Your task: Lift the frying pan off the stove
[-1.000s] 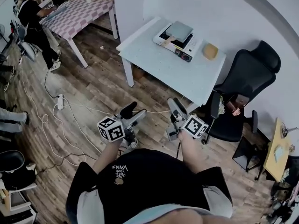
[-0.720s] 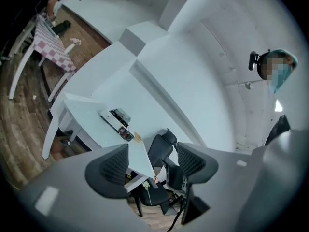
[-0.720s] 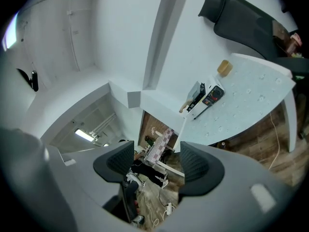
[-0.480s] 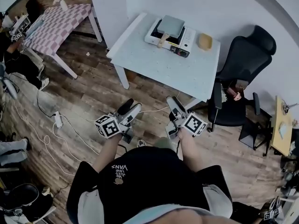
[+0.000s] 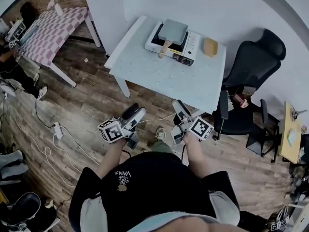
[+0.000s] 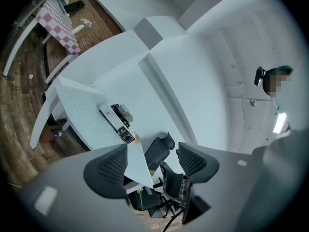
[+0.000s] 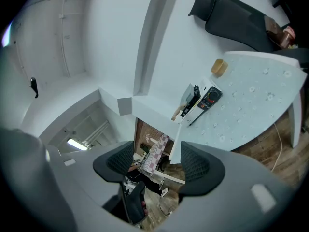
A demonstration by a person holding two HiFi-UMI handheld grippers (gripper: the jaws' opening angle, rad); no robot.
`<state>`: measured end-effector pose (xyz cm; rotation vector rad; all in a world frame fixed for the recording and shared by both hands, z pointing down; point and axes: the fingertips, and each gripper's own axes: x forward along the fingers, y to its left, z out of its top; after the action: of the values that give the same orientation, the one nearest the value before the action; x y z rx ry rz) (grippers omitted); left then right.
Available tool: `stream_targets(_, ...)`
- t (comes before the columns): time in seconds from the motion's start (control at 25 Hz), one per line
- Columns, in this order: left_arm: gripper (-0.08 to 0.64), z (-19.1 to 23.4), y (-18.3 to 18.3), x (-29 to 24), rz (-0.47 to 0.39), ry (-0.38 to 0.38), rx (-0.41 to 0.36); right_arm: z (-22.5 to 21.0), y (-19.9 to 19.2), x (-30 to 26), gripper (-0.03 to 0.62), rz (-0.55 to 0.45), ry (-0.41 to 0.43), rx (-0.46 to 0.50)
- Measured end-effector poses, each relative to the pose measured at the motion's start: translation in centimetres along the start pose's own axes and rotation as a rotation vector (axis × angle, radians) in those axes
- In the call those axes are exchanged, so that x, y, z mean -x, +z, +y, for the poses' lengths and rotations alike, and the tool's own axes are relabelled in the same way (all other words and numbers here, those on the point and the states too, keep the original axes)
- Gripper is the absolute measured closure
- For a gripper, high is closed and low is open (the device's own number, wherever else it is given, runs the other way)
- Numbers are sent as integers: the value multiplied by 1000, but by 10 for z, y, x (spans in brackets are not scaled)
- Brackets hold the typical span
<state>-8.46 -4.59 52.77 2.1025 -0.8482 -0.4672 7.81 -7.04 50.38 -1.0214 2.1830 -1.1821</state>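
Left gripper (image 5: 134, 113): jaws spread, nothing between them; the left gripper view shows only the distant room in the gap. Right gripper (image 5: 179, 107): jaws likewise apart and empty; both held low over the wood floor, side by side, short of the white table's (image 5: 159, 74) near edge.

Square grey frying pan (image 5: 173, 29): sits on the portable gas stove (image 5: 193, 41) at the table's far side, well apart from both grippers; roughly straight ahead of the right gripper, ahead and to the right of the left one; no contact with either. Pan's wooden handle (image 5: 164, 47) points back toward the grippers, overhanging the stove's near edge.

Tan pad (image 5: 210, 47): just right of the stove. Black office chair (image 5: 255, 64): right of the right gripper, beside the table.
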Motion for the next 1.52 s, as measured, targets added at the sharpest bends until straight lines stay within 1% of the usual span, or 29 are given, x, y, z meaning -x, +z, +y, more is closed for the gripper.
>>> stream_targets(0.16,253,7,11,-27,11,8,4,-14,20,-22,298,12,21,-28)
stream_targets(0.24,252,12,18,-42,8,14,7,-26,29,-31,298,18,21,-65)
stream_targets(0.28,253,13,21,-51,8,16,2,-30,35,-36,298,23,31,-64)
stream_targets(0.36,253,13,25,-67,19,23,-10,-34,49,-47,298,37,71,-26)
stream_targets(0.4,252,14,27,-75,20,26,-13,-39,54,-52,298,41,76,-31)
stream_targets(0.48,252,19,30,-88,9,29,-10,-51,62,-60,298,49,74,-67)
stream_targets(0.56,253,24,35,-101,0,38,-8,-55,71,-69,298,68,92,-61)
stream_targets(0.68,253,28,42,-120,-11,51,-4,-67,83,-80,298,84,98,-103)
stream_targets(0.84,253,36,48,-143,-22,55,-3,-78,98,-95,298,133,119,-53)
stream_targets(0.92,252,43,51,-154,-21,59,1,-86,103,-103,298,148,125,-51)
stream_targets(1.04,253,50,56,-164,-8,68,11,-97,106,-112,298,164,99,-82)
stream_targets(1.16,253,61,63,-172,-7,61,33,-109,107,-119,298,173,71,-111)
stream_targets(1.24,253,71,68,-182,-3,41,53,-117,110,-126,298,161,56,-134)
stream_targets(1.32,252,80,71,-191,10,10,96,-122,114,-133,298,142,53,-166)
stream_targets(1.36,252,83,72,-195,27,-9,121,-126,116,-137,298,138,40,-159)
stream_targets(1.44,252,82,76,-206,68,-44,156,-139,118,-140,298,134,-28,-153)
stream_targets(1.48,252,83,81,-212,88,-51,163,-147,118,-141,298,129,-75,-176)
stream_targets(1.52,252,85,86,-218,108,-56,167,-152,118,-144,298,121,-101,-199)
